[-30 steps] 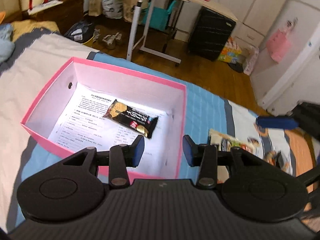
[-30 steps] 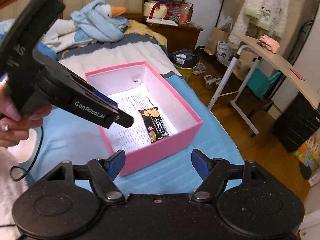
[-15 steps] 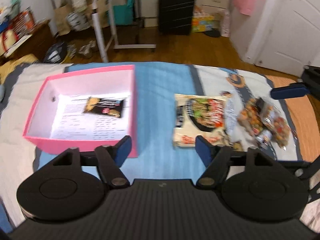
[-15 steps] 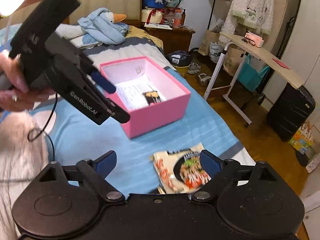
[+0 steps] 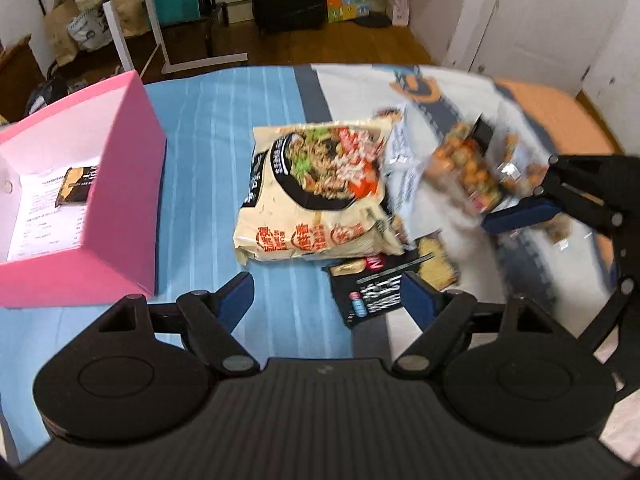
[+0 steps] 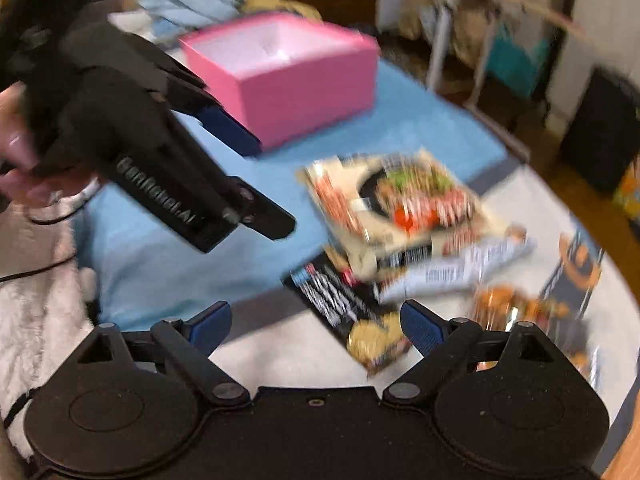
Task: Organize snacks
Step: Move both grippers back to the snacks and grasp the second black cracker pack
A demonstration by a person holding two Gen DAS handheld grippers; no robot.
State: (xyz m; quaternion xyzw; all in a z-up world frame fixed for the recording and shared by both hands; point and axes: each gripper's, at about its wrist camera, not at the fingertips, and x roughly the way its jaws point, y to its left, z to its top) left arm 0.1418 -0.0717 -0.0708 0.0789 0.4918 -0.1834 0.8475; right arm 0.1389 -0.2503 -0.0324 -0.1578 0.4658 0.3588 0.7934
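One pink box (image 5: 120, 184), open-topped, on the bed (image 5: 208, 128). One dark snack bar (image 5: 76, 186) inside. One large cream noodle packet (image 5: 312, 200). One black wrapper (image 5: 376, 288) partly under it. One white-blue packet (image 6: 460, 268). Orange-speckled snack bags (image 5: 468, 172), blurred: two at least, exact count unclear. Two claws: left claw (image 5: 326, 300), right claw (image 6: 316, 326).
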